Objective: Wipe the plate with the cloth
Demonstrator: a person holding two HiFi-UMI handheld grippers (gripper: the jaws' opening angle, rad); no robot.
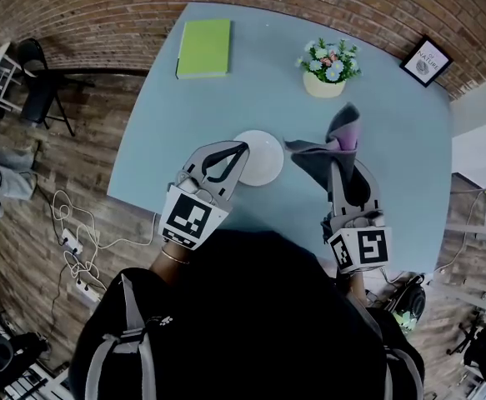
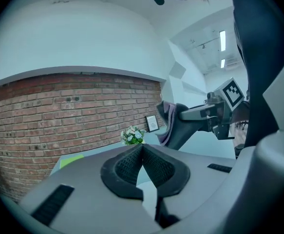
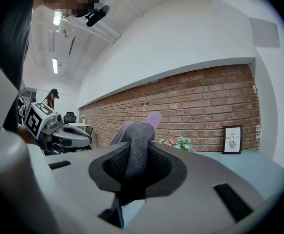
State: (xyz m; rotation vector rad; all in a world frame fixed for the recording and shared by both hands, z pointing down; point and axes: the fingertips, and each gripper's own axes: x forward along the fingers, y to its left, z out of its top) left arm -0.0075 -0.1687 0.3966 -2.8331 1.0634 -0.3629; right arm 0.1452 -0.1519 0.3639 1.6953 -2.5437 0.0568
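Left gripper (image 1: 239, 150): jaws together with nothing between them, tips at the left edge of the white plate (image 1: 263, 163), which lies flat on the blue table (image 1: 226, 107). Right gripper (image 1: 343, 163): to the right of the plate, clamped on the raised grey-and-purple cloth (image 1: 311, 158). Beyond the plate: a flower pot (image 1: 326, 73) and a green book (image 1: 203, 48).

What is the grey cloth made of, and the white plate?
The cloth looks like soft woven fabric, grey with a purple side: its weave shows and it bends in folds. The plate looks like smooth white ceramic, maybe plastic; I can't tell which.
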